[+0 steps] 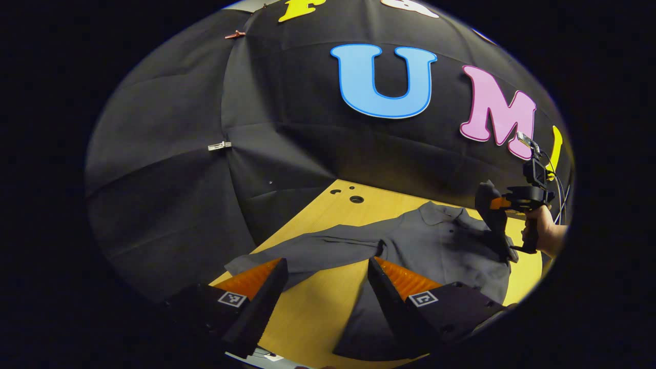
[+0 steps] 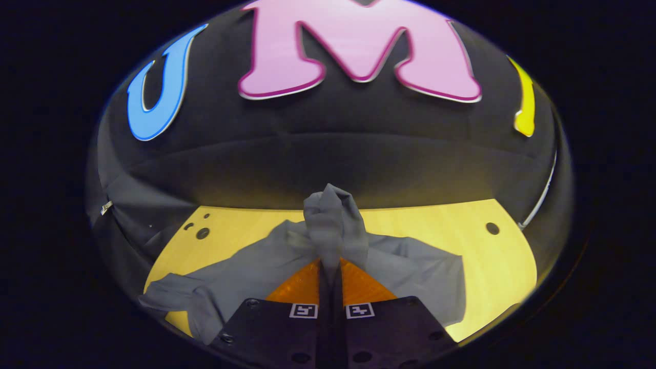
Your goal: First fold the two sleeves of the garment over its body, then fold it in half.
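Observation:
A grey collared shirt (image 1: 441, 241) lies spread on the yellow wooden table (image 1: 312, 312). Its left sleeve (image 1: 307, 251) stretches flat toward the table's left edge. My left gripper (image 1: 325, 266) hovers open above the table, just short of that sleeve, with nothing between its fingers. My right gripper (image 2: 329, 266) is shut on the shirt's other sleeve (image 2: 330, 220), whose cloth stands bunched up above the fingertips. In the left gripper view that right gripper (image 1: 499, 233) holds the sleeve lifted over the shirt's right side, with a hand (image 1: 546, 233) on its handle.
Black cloth walls close the table in at the back and left. Several small round holes (image 1: 356, 199) sit in the tabletop near the back wall; another hole (image 2: 492, 228) shows at the right. Bare table (image 2: 492, 266) lies right of the shirt.

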Tool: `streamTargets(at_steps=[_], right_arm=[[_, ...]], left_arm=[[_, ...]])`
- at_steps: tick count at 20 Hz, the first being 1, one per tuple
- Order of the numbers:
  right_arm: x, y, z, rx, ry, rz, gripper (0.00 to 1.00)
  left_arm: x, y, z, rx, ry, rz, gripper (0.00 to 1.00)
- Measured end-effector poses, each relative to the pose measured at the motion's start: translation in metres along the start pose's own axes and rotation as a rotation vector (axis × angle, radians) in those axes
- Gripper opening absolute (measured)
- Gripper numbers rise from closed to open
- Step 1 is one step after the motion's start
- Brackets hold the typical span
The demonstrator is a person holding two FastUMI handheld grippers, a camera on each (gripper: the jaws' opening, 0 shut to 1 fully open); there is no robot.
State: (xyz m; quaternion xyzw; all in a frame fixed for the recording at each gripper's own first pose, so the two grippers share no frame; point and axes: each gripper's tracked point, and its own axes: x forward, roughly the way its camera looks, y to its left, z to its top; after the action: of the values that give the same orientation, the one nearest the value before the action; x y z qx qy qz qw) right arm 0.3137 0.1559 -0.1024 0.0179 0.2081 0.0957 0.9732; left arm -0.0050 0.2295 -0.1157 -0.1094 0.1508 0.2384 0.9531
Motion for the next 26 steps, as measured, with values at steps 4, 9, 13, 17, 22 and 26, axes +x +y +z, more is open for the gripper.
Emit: streamTargets(at_steps=[4,9,13,17,22,26], right_arm=[[0.017,0.075,-0.014,-0.034,0.024,0.086,0.05],[0.037,0.153,-0.046,-0.115,0.056,0.157,0.05],[0.055,0.189,-0.090,-0.169,0.117,0.175,0.06],[0.045,0.223,-0.117,-0.195,0.156,0.265,0.38],[0.011,0.211,-0.113,-0.241,0.123,0.269,1.00],[-0.019,0.163,-0.096,-0.207,0.090,0.196,0.99]], left_arm=[[0.007,0.025,-0.009,-0.007,0.026,0.032,0.99],[0.015,0.058,-0.013,0.013,0.038,0.073,0.99],[0.021,0.086,-0.026,-0.005,0.061,0.116,0.99],[0.028,0.109,-0.035,-0.014,0.071,0.157,0.98],[0.049,0.130,-0.043,-0.069,0.073,0.198,0.99],[0.080,0.148,-0.055,-0.115,0.093,0.234,0.99]])
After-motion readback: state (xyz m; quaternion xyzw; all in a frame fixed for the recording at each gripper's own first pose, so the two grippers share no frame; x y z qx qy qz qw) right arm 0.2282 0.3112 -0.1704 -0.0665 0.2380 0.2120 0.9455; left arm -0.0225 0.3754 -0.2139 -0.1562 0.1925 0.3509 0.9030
